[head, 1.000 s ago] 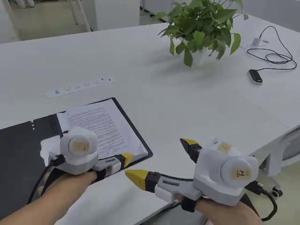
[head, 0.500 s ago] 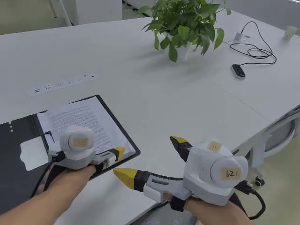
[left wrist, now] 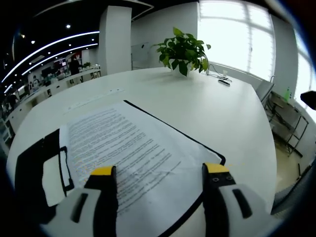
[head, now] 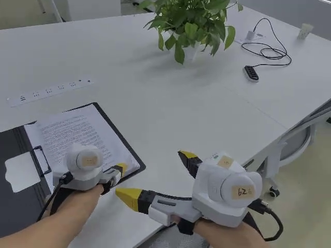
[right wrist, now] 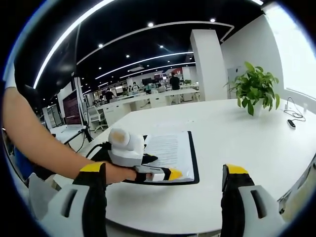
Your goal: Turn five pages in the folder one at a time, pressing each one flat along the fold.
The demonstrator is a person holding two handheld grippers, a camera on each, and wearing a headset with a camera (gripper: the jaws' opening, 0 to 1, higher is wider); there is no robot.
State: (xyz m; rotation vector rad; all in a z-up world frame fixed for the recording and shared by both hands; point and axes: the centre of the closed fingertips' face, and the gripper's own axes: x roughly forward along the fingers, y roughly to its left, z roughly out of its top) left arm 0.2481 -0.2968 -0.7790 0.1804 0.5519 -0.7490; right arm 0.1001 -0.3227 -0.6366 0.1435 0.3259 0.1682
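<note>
While the folder [head: 13,206] lies open at the white table's [head: 196,103] near left edge, its printed page [head: 77,134] flat, the left gripper [left wrist: 160,170] hovers over the page's near corner, jaws spread and empty. The right gripper [head: 156,175] hangs beside, agape. No page is lifted; I'd say the turns lie ahead.

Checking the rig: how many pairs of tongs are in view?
2. The left tongs, open, are over the near right corner of the folder; the right tongs, open, are over the table beside it. None seems hidden.
</note>
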